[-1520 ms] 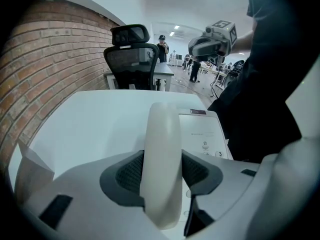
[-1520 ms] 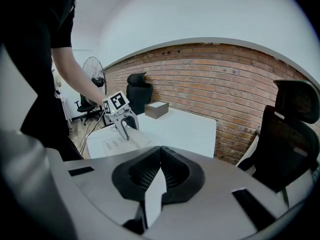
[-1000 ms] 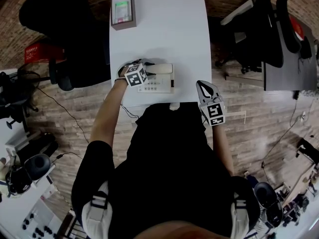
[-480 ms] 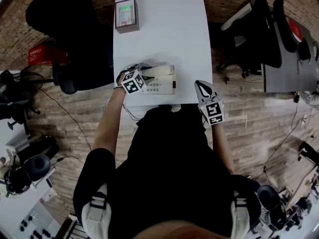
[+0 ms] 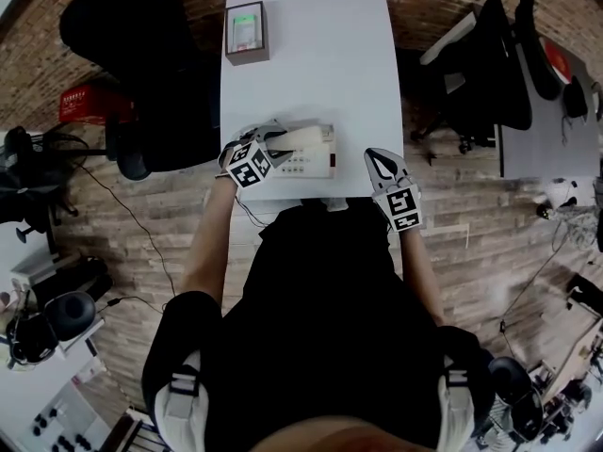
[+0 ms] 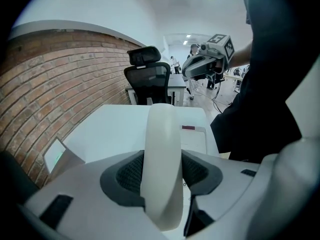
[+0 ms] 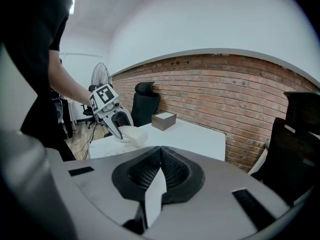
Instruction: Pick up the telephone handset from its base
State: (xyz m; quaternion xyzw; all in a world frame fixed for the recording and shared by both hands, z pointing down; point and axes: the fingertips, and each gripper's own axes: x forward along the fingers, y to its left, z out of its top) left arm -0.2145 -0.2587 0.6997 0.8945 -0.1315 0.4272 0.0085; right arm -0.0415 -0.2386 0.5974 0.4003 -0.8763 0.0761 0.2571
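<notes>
Steeply tilted, left gripper (image 5: 271, 139) fingers clamped on handset (image 5: 303, 137) above base (image 5: 306, 165), right gripper (image 5: 382, 161) fingers closed, empty.

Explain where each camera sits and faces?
Head view: on the person's head, steeply down at the table, telephone base, arms, left gripper and right gripper.
Left gripper view: on that gripper, looking along jaws closed on the handset.
Right gripper view: on that gripper, along shut jaws, across the table.
Both gripper views show the opposite gripper.
</notes>
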